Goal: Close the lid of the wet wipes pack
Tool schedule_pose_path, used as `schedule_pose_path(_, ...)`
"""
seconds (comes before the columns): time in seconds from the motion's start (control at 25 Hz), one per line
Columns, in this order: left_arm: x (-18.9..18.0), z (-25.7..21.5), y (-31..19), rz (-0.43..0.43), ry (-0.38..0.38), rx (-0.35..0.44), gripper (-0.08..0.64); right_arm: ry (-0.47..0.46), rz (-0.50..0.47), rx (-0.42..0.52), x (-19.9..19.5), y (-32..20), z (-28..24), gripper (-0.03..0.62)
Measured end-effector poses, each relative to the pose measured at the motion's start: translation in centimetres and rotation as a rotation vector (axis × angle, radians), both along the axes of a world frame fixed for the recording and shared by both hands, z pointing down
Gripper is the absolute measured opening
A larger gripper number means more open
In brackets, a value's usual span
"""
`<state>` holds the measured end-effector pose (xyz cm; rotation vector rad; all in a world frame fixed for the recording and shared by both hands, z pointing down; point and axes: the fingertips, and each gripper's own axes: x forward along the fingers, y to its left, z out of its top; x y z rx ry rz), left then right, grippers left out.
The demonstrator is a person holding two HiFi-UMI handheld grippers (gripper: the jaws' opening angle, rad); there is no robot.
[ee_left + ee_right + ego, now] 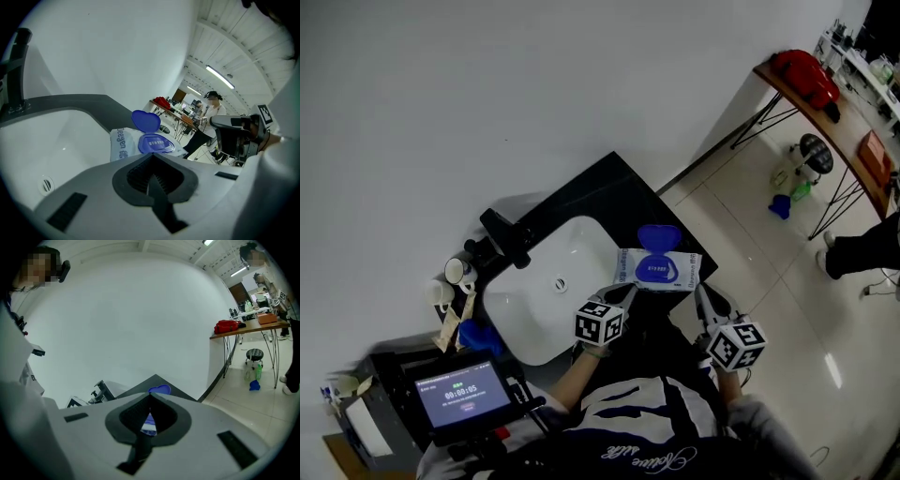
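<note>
Blue lid (659, 236), white wipes pack (626, 267), white sink (534, 300), black counter (609, 190)

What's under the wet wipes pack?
The wet wipes pack lies on the white basin rim beside the black counter. Whatever is directly beneath it is covered.

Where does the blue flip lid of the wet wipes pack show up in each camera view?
Head view: blue lid at centre, standing open on the far side of the pack.
Left gripper view: lid at centre, just above the middle.
Right gripper view: lid small, lower centre.
Shared landmark: black countertop.
</note>
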<state>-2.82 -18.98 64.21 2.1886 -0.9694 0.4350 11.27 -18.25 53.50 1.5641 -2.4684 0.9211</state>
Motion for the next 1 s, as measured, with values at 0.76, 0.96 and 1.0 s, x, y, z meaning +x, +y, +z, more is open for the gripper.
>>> schedule_pose_path(0.76,-0.4,4.0,-3.4,-0.137,0.034,-0.212,0.001,0.138,-0.289,-0.179,-0.3,-15.2,8.2,-0.002)
schedule_pose_path(0.96,-0.7,4.0,-3.4,-0.162,0.055,-0.230,0.000,0.137,-0.360,-0.228,-2.3,-16.6,9.9,-0.002)
schedule_pose_path(1.0,-0.7,4.0,-3.4,-0.165,0.054,-0.231,0.000,0.132,-0.372,-0.230,-2.7,-16.6,9.9,-0.002)
